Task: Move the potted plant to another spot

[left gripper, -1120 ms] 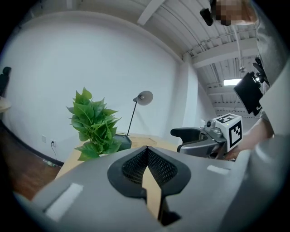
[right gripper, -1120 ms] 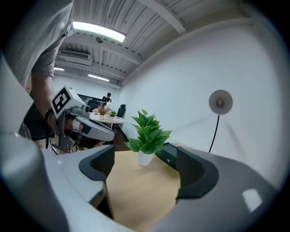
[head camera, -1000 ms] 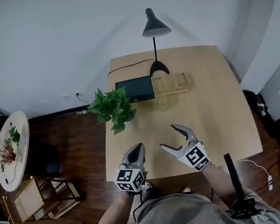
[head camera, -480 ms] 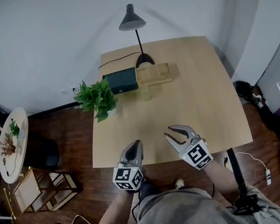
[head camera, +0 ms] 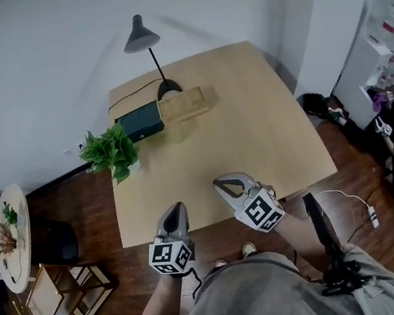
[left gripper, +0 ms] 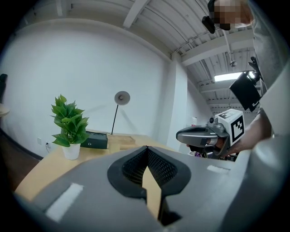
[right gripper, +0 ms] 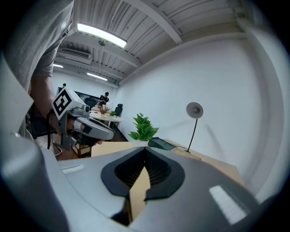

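The potted plant, green leaves in a small white pot, stands at the far left edge of the wooden table. It also shows in the left gripper view as the plant and in the right gripper view as the plant. My left gripper is shut and empty at the table's near edge. My right gripper is shut and empty just over the near edge, to the right of the left one. Both are well short of the plant.
Behind the plant lie a dark green box and a shallow wooden tray, with a black desk lamp at the back. A small round table and a wooden rack stand on the floor at left.
My right gripper's jaws have closed from wide open to shut. Both grippers have drawn back towards the table's near edge, and the head view has swung so the table sits further left.
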Motion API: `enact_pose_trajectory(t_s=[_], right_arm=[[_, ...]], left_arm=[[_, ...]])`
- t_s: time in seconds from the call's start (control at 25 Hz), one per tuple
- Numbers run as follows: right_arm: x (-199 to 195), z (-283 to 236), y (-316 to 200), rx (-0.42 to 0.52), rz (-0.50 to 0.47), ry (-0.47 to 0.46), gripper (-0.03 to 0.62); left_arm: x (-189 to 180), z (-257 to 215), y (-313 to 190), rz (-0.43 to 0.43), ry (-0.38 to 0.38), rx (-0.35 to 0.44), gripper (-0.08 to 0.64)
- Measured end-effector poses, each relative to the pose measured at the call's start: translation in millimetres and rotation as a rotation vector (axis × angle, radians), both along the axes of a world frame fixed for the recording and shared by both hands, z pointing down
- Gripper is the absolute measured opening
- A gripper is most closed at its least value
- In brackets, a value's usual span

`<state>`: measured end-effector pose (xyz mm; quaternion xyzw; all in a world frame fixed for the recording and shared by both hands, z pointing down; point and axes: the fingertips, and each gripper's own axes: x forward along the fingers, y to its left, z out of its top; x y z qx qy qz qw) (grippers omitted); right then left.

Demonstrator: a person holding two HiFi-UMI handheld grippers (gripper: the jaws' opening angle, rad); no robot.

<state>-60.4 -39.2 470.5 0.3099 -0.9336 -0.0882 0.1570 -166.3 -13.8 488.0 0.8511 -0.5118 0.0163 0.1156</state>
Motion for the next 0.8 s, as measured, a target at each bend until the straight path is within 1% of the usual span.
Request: enact_pose_trajectory(t_s=[0.16, 0.28, 0.4, 0.6, 0.8], right_arm=[[-1.8, -11.6, 9.9, 0.021, 0.006, 0.026, 0.006], [-3.1, -12.2, 17.1, 0.023, 0.031, 0.037, 0.006], [-8.4, -10.4, 24.7, 0.027, 0.041, 0.051, 0.006], [-10.3, -10.3, 34.0, 0.03, 0.051, 0.069, 0.006], [-14.2, -12.6, 40.2, 0.038, 0.055, 0.076, 0.005]], left_arm=[[3.3, -6.3, 6.7, 0.029, 0.008, 0.01, -0.006], [0.4, -6.5, 13.7, 0.051, 0.003, 0.01, -0.006], [-4.2, -3.7, 19.7, 0.061, 0.004, 0.005, -0.006], [-1.8, -3.5, 30.2, 0.083, 0.002, 0.005, -0.006], [-3.9, -5.2, 35.3, 0.086, 0.007, 0.01, -0.006]])
